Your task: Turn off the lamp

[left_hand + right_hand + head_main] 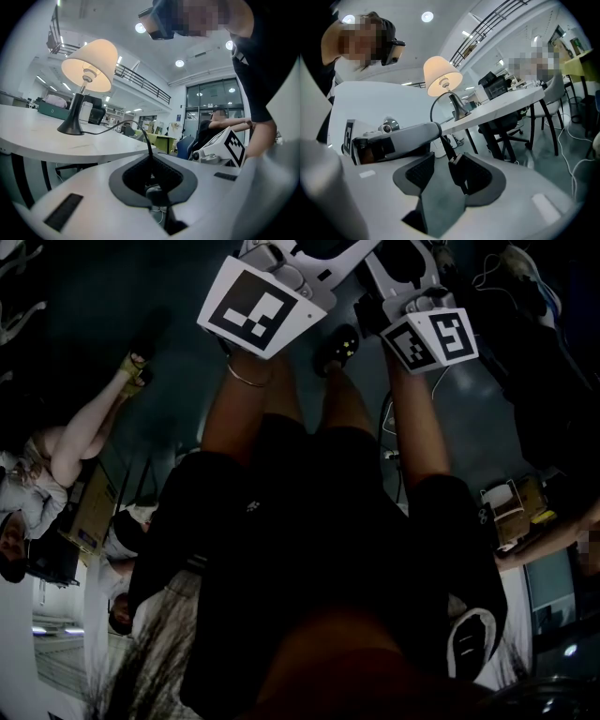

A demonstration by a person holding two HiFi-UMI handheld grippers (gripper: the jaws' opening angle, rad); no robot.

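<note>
The lamp (pixel 89 65) stands lit on a white table (pixel 42 140), cream shade glowing over a dark cone base. It also shows in the right gripper view, where the lamp (pixel 443 77) stands at the table's end. Its black cord (pixel 136 126) arcs down into my left gripper (pixel 151 176), whose dark pads are shut on it. The cord (pixel 443 143) runs on to a black inline switch (pixel 457 172) between the pads of my right gripper (pixel 443 171). Those jaws stand wide open, with a gap left of the switch. The head view shows only both grippers' marker cubes (pixel 258 306).
My left gripper's body (pixel 393 140) lies just left of the right jaws. Dark office chairs (pixel 506 126) and table legs stand under the table. Cables (pixel 576 154) trail on the floor at right. A seated person (pixel 213 129) is beyond the desk.
</note>
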